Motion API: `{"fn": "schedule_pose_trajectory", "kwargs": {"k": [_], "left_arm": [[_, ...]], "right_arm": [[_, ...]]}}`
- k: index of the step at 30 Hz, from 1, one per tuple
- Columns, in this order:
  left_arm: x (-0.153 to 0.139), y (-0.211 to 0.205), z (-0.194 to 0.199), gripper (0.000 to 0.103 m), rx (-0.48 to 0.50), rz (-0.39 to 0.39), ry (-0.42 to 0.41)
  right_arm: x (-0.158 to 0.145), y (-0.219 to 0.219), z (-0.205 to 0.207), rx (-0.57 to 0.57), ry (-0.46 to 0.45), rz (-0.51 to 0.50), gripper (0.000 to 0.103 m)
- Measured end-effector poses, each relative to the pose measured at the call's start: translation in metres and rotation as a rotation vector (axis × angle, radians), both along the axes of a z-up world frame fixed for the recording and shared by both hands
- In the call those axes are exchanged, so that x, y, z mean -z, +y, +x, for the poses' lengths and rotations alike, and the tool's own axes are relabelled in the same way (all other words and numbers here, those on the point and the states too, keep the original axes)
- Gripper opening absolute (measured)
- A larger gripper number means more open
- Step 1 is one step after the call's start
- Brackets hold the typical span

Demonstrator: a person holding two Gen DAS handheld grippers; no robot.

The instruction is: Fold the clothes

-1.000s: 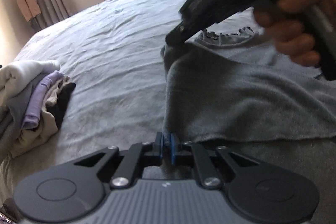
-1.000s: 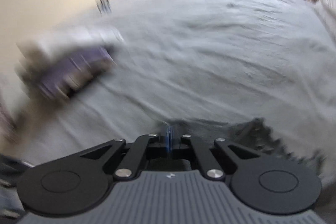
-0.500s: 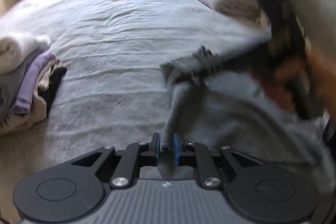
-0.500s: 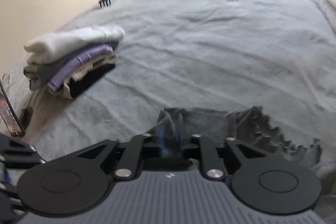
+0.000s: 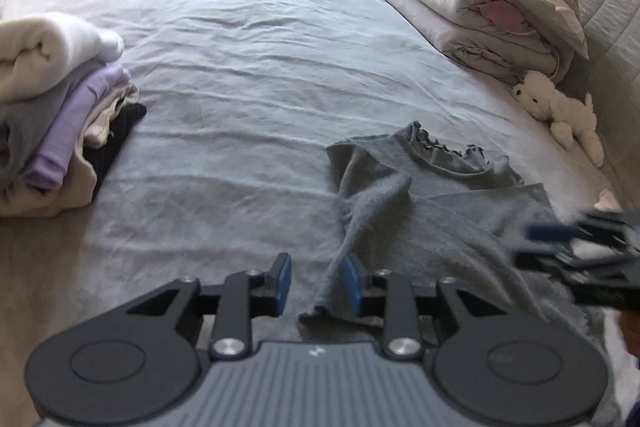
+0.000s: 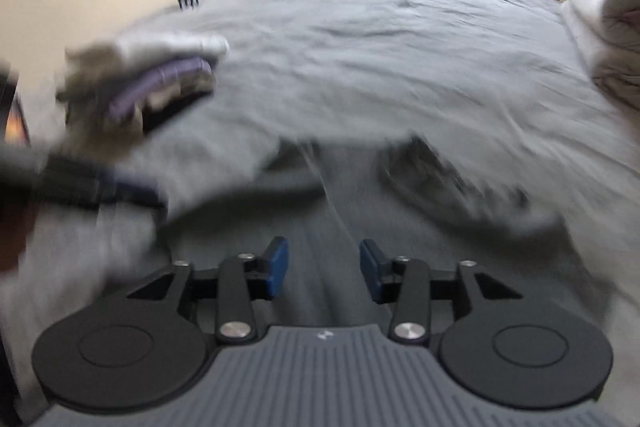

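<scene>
Left gripper and right gripper both wide, low over gray garment.

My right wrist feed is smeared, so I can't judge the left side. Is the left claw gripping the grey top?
Observer: No. The left claw is open; a strip of the grey top drapes against one pad, unclamped.
Operator: Where is the neckline?
Observer: The frilled neckline lies at the far end, flat on the bed.
Operator: Anything nearby to avoid?
Observer: A white plush toy lies by the headboard, apart from the top.
</scene>
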State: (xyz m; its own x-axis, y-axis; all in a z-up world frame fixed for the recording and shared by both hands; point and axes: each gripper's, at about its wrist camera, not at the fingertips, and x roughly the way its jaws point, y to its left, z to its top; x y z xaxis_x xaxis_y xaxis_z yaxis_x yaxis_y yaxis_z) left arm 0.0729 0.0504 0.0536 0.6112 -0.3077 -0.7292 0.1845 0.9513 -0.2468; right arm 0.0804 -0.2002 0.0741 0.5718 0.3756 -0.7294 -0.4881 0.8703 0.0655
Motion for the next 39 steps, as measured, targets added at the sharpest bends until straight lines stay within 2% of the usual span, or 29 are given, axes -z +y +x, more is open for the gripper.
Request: {"fn": "schedule_pose_trajectory", "kwargs": {"k": [4, 8, 11, 13, 14, 16, 17, 18, 19, 20, 22, 23, 24, 26, 28, 29, 30, 31, 33, 34, 35, 36, 37, 38, 39], "left_arm": [[0.001, -0.008, 0.003, 0.036, -0.011, 0.024, -0.031], [0.004, -0.011, 0.009, 0.040, -0.033, 0.000, -0.037], [0.010, -0.015, 0.015, 0.041, -0.050, 0.013, -0.042], [0.015, -0.019, 0.018, 0.041, -0.065, 0.034, -0.043], [0.018, -0.021, 0.020, 0.041, -0.072, 0.048, -0.040], [0.023, -0.027, 0.021, 0.034, -0.080, 0.101, -0.044], [0.025, -0.031, 0.021, 0.015, -0.080, 0.142, -0.051], [0.026, -0.034, 0.020, 0.003, -0.080, 0.190, -0.061], [0.027, -0.034, 0.020, 0.001, -0.079, 0.213, -0.066], [0.027, -0.032, 0.020, 0.000, -0.083, 0.221, -0.065], [0.023, -0.020, 0.024, 0.000, -0.115, 0.157, -0.036], [0.021, -0.014, 0.025, 0.000, -0.121, 0.120, -0.028], [0.018, -0.009, 0.028, 0.000, -0.114, 0.081, -0.026], [0.014, -0.003, 0.035, 0.004, -0.090, -0.005, -0.018], [0.013, -0.001, 0.046, 0.026, -0.063, -0.077, -0.008], [0.013, 0.000, 0.054, 0.044, -0.055, -0.098, -0.001], [0.012, -0.001, 0.061, 0.050, -0.052, -0.115, 0.003], [0.013, -0.002, 0.069, 0.050, -0.053, -0.123, 0.002], [0.018, -0.010, 0.084, 0.053, -0.043, -0.136, 0.013], [0.023, -0.015, 0.091, 0.053, -0.041, -0.133, 0.023], [0.027, -0.022, 0.098, 0.054, -0.035, -0.116, 0.026], [0.030, -0.030, 0.102, 0.051, -0.021, -0.068, 0.010], [0.031, -0.037, 0.106, 0.046, -0.007, -0.028, -0.003], [0.030, -0.041, 0.108, 0.015, 0.006, -0.007, -0.009], [0.029, -0.044, 0.111, 0.005, 0.020, 0.015, -0.016]], "right_arm": [[-0.002, -0.061, -0.029, 0.238, -0.022, -0.021, 0.049], [0.005, -0.138, -0.036, 0.483, 0.062, 0.135, 0.049], [0.019, -0.167, -0.034, 0.544, 0.168, 0.347, 0.049], [0.028, -0.168, -0.030, 0.563, 0.231, 0.399, 0.047], [0.028, -0.163, -0.028, 0.569, 0.236, 0.374, 0.047], [0.026, -0.156, -0.024, 0.571, 0.220, 0.314, 0.042], [0.025, -0.158, -0.022, 0.568, 0.202, 0.300, 0.027], [0.024, -0.159, -0.020, 0.565, 0.184, 0.286, 0.017], [0.023, -0.161, -0.017, 0.562, 0.166, 0.272, 0.010], [0.021, -0.163, -0.015, 0.559, 0.148, 0.258, 0.010], [0.019, -0.167, -0.011, 0.553, 0.113, 0.230, 0.010], [0.018, -0.169, -0.008, 0.549, 0.095, 0.216, 0.014], [0.017, -0.171, -0.006, 0.546, 0.077, 0.202, 0.023], [0.014, -0.174, -0.002, 0.539, 0.042, 0.174, 0.060], [0.012, -0.178, 0.003, 0.532, 0.006, 0.146, 0.062], [0.016, -0.184, 0.011, 0.551, 0.022, 0.185, 0.062], [0.022, -0.191, 0.022, 0.576, 0.048, 0.242, 0.062], [0.028, -0.196, 0.030, 0.591, 0.073, 0.287, 0.062], [0.039, -0.196, 0.046, 0.587, 0.107, 0.306, 0.062], [0.044, -0.192, 0.053, 0.571, 0.114, 0.295, 0.059], [0.045, -0.185, 0.056, 0.551, 0.104, 0.257, 0.044], [0.045, -0.176, 0.059, 0.530, 0.088, 0.211, 0.035], [0.045, -0.167, 0.061, 0.508, 0.072, 0.164, 0.016], [0.045, -0.162, 0.062, 0.493, 0.059, 0.142, 0.005], [0.045, -0.160, 0.062, 0.488, 0.048, 0.134, 0.005]]}}
